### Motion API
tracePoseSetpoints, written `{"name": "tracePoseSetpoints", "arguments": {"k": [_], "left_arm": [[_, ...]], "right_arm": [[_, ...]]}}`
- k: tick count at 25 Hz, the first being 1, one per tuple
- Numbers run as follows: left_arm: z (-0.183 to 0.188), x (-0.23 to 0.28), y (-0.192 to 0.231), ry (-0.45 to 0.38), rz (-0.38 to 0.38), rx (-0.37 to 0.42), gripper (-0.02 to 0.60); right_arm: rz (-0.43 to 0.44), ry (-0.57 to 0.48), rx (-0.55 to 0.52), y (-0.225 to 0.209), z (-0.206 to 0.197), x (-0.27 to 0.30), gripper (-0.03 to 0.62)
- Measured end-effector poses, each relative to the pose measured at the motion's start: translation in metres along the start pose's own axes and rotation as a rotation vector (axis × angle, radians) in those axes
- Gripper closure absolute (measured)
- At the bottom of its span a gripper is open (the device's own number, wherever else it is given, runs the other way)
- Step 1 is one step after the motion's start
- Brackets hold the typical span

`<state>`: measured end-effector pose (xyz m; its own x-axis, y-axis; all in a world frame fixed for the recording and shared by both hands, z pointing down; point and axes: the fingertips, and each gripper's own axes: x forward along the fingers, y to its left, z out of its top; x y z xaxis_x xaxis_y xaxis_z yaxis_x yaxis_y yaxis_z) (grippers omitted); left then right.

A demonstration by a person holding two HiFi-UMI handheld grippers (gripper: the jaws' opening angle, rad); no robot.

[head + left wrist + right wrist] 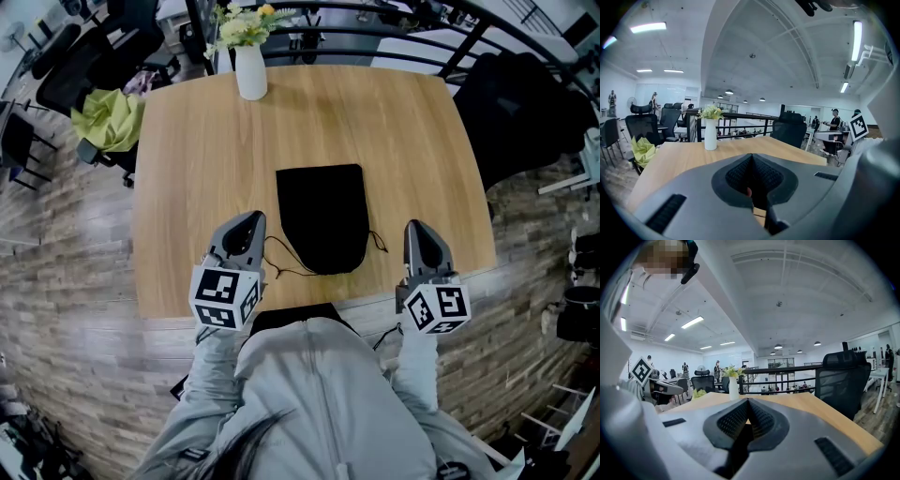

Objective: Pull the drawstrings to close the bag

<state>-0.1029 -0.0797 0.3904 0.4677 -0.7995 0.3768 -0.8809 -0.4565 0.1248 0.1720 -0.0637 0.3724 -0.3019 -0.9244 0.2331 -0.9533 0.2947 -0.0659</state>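
Observation:
A black drawstring bag (323, 216) lies flat on the wooden table (187, 187), its gathered mouth toward the near edge. A thin black drawstring (281, 262) trails out on its left, and another (378, 241) on its right. My left gripper (256, 219) hovers just left of the bag, close to the left string, jaws shut with nothing in them. On the bag's other side my right gripper (413, 227) is also shut and empty. Both gripper views, the left gripper (751, 157) and the right gripper (747, 401), look over the table and miss the bag.
A white vase with flowers (250, 70) stands at the table's far edge, also visible as the vase (710, 133) and the vase (733, 387). A green cloth (111, 119) lies on a chair at the far left. A black chair (525, 103) is at the right. People stand in the background.

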Motion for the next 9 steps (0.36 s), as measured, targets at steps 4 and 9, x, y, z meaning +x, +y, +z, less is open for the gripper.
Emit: {"name": "tracePoseSetpoints", "arguments": {"k": [4,9], "left_arm": [[-0.0039,0.0011,0.0039,0.009,0.004,-0.004,0.555],[-0.0069,0.0047,0.0073,0.021,0.005,-0.003,0.555]], "right_arm": [[0.001,0.006,0.005,0.0021,-0.0029,0.0024,0.572],[-0.003,0.007,0.018,0.0012,-0.0034,0.0058,0.572]]}}
